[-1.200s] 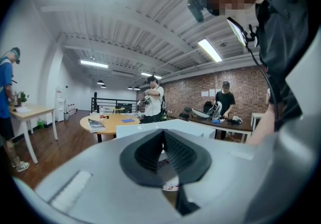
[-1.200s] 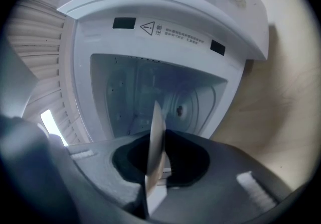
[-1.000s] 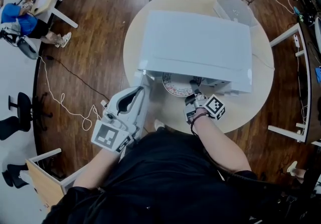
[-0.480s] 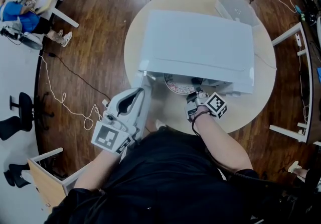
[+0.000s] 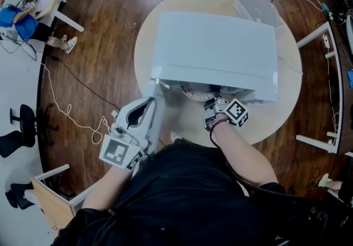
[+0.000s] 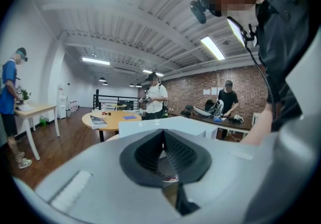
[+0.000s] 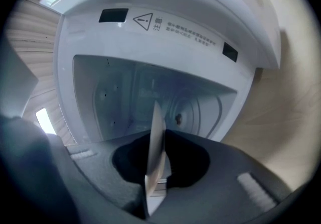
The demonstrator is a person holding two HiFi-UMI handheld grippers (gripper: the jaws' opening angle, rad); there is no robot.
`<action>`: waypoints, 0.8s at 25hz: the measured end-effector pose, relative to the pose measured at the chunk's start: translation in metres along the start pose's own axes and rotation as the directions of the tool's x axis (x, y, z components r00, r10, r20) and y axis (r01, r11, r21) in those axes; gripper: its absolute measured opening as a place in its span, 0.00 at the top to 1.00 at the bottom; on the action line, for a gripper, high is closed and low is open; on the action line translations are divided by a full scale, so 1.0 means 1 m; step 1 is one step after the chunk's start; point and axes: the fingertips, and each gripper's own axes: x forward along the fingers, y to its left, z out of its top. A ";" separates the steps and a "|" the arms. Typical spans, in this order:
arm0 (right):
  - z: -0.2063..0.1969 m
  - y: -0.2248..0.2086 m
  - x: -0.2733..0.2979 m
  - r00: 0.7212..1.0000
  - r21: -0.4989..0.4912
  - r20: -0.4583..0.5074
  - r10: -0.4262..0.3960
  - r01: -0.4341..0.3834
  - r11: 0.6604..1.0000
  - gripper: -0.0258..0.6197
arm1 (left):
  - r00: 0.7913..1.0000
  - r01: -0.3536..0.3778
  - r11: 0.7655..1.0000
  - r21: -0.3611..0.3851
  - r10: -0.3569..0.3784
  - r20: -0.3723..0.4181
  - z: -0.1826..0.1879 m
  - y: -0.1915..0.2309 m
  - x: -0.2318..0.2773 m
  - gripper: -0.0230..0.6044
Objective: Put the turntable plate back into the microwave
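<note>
Left gripper (image 5: 153, 101) stays at the left of the microwave (image 5: 215, 52), low above the wooden floor (image 5: 105, 46). It is just beside a white panel (image 5: 161, 110) that seems to be the open door. In the left gripper view its two ribbed jaws meet at the tips and nothing is between them. A cube (image 5: 118, 152) with a black and white square marker sits at its back end.

The white microwave stands on a round, pale tabletop (image 5: 278, 110) and covers most of it. The turntable plate (image 5: 194, 94) is at the mouth of the oven. Only its near part shows under the front edge, and it carries a red printed pattern that I cannot read.

At the right of the plate, the right gripper (image 5: 213, 102) has its jaws almost closed on the rim. In the right gripper view the plate (image 7: 155, 152) shows edge-on, as a thin pale blade pinched between the two dark jaws, with the open cavity (image 7: 125, 97) behind it. Above the cavity is a warning label (image 7: 150, 19): a triangle with an exclamation mark, the characters 注意, and one line of small print too fine to read.

A clear box (image 5: 257, 9) lies on the tabletop behind the microwave, at the far right.
</note>
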 end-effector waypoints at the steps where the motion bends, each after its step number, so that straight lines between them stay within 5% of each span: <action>1: 0.001 0.000 0.001 1.000 -0.004 0.004 -0.001 0.001 1.000 0.91 | 1.000 0.000 1.000 0.000 0.000 0.000 0.000 0.000 0.000 0.96; 20: 0.004 -0.010 0.014 0.998 -0.006 0.051 -0.036 0.037 0.999 0.91 | 1.000 -0.016 0.999 -0.029 0.015 -0.008 -0.003 0.010 -0.007 0.96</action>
